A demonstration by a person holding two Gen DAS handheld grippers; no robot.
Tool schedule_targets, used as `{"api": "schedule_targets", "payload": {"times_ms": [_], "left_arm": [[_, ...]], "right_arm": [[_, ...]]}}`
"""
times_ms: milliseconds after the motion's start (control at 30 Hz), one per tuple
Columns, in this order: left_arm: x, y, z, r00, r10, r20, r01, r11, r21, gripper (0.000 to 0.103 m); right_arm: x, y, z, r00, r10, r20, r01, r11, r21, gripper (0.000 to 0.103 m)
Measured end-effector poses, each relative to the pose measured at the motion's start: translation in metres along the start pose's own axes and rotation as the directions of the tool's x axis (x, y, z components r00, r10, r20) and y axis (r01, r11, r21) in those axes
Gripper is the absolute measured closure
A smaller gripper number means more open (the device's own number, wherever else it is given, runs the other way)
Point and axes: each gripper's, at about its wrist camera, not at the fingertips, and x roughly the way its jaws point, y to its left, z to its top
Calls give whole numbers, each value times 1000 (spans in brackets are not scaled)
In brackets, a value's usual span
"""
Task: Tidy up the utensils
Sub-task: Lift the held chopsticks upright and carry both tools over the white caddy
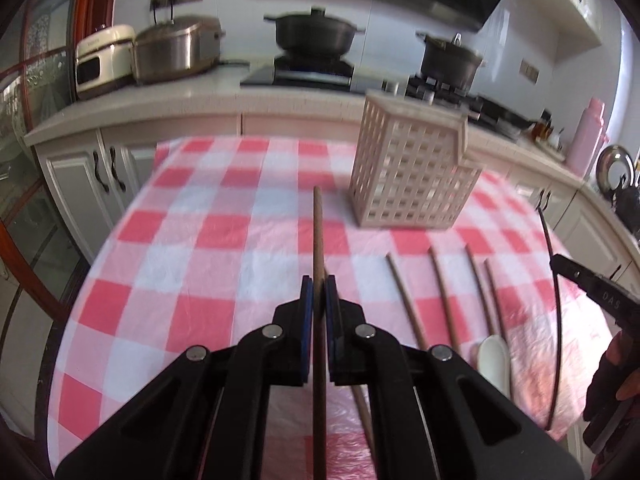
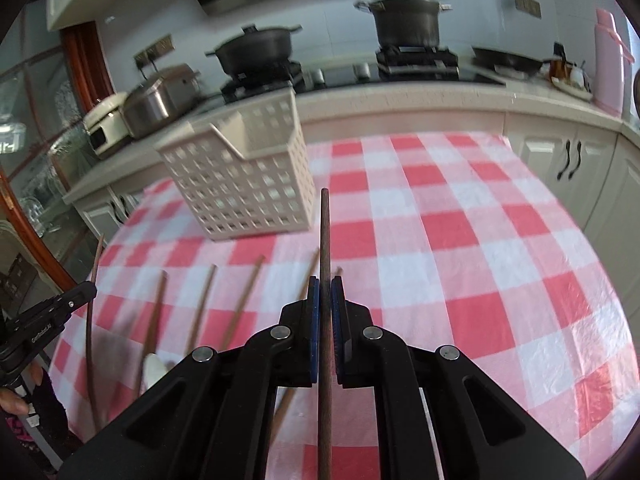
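Both wrist views face the basket point(image 1: 412, 168) from opposite sides.

In the left wrist view, the basket point(image 1: 412, 168) is set on the table point(image 1: 200, 240) at upper right; loose chopsticks point(image 1: 444, 296) and a spoon point(image 1: 494, 360) are laid below it.

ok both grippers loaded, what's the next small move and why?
Probably carry the left gripper forward and right toward the basket: its jaws are shut on a chopstick, the right gripper likewise, and the basket looks empty while more chopsticks lie on the table.
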Motion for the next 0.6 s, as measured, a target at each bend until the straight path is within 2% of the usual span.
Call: {"api": "schedule_targets", "payload": {"times_ms": [333,600], "left_arm": [[-40,-24,15,992,-31,119,25,998,57,97],[-62,-43,18,974,-26,226,5,996,92,97]], "right_arm": [[-41,18,10,992,40,119,-34,998,-52,94],[-60,26,15,981,46,187,-33,997,-75,94]]}}
